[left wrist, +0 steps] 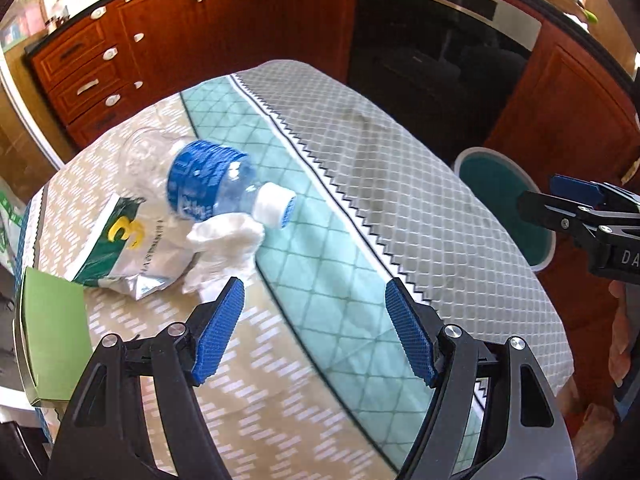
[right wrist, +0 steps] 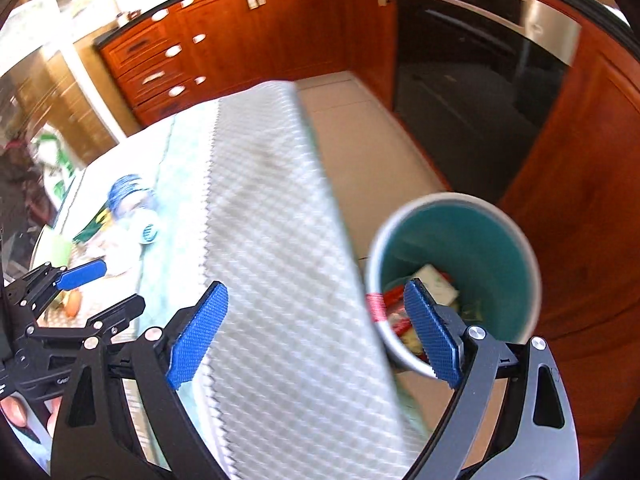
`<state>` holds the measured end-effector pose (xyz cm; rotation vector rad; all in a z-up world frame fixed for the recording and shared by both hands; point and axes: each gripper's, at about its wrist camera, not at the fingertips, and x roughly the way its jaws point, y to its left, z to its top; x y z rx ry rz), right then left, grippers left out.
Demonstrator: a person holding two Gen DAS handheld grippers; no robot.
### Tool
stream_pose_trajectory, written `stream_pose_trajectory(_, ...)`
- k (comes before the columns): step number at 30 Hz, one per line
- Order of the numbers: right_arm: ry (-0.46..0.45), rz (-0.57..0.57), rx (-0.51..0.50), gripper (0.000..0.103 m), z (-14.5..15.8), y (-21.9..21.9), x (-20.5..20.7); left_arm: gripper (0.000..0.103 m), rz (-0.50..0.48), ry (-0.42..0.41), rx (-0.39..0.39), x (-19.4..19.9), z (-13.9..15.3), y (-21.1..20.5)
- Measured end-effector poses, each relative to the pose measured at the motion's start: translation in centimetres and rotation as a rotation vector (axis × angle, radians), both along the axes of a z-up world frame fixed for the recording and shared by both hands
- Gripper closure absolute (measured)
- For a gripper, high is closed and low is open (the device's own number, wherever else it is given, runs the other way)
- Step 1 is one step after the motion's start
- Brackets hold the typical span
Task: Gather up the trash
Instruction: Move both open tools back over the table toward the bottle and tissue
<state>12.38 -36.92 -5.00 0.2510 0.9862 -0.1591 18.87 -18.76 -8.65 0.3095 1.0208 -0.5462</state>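
A crushed clear bottle with a blue label and white cap lies on the table's left side, beside a crumpled white tissue and a green-and-silver wrapper. My left gripper is open and empty, just short of the tissue. My right gripper is open and empty over the table's right edge, next to the teal bin, which holds several wrappers. The bottle also shows far left in the right wrist view. The right gripper shows in the left wrist view near the bin.
The table wears a patterned cloth in beige, teal and grey bands. A green box sits at its left edge. Wooden cabinets and a black oven stand behind. The left gripper shows in the right wrist view.
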Motion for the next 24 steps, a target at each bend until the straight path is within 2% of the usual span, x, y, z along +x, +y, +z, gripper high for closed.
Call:
stream_pose_trajectory(8, 0.028, 0.085, -0.003, 0.016, -0.4, 4.7, 3.4, 0.029, 0.069, 0.038, -0.001, 2.3, -0.6, 4.7)
stream_pose_trajectory(14, 0.044, 0.095, 0.010, 0.016, -1.0, 5.7, 5.6, 0.029, 0.089, 0.068, -0.029, 4.8, -1.2, 5.2)
stream_pose_trajectory(18, 0.053, 0.090, 0.016, 0.016, -1.7, 5.8, 6.7, 0.029, 0.084, 0.060, -0.018, 6.2, -1.6, 4.6)
stream_pose_trajectory(24, 0.069, 0.088, 0.034, 0.016, -2.9, 5.9, 7.6, 0.029, 0.076, 0.069, -0.040, 7.2, -2.0, 4.2)
